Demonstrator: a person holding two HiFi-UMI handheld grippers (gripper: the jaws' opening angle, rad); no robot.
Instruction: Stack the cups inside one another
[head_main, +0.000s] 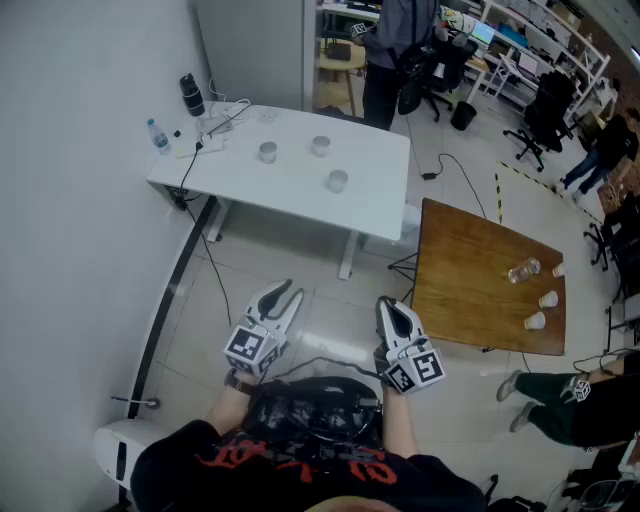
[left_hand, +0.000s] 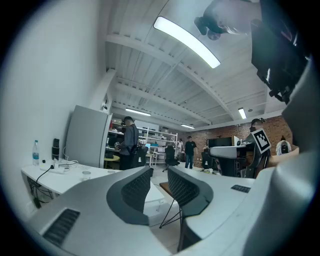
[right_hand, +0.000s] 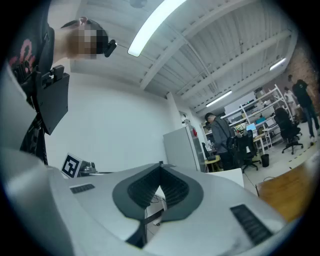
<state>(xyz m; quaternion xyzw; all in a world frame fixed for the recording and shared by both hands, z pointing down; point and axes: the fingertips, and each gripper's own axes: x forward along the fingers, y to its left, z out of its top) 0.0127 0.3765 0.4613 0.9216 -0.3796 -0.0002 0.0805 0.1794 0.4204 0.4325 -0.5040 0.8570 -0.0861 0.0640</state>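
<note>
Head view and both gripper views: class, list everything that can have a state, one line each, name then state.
Left gripper: open, nothing between the jaws.
Right gripper: shut, empty.
Grey cups on the white table: three, standing apart, not stacked.
White cups on the wooden table: three, apart, not stacked.
Clear bottle: lying on its side.
Water bottle: upright.
</note>
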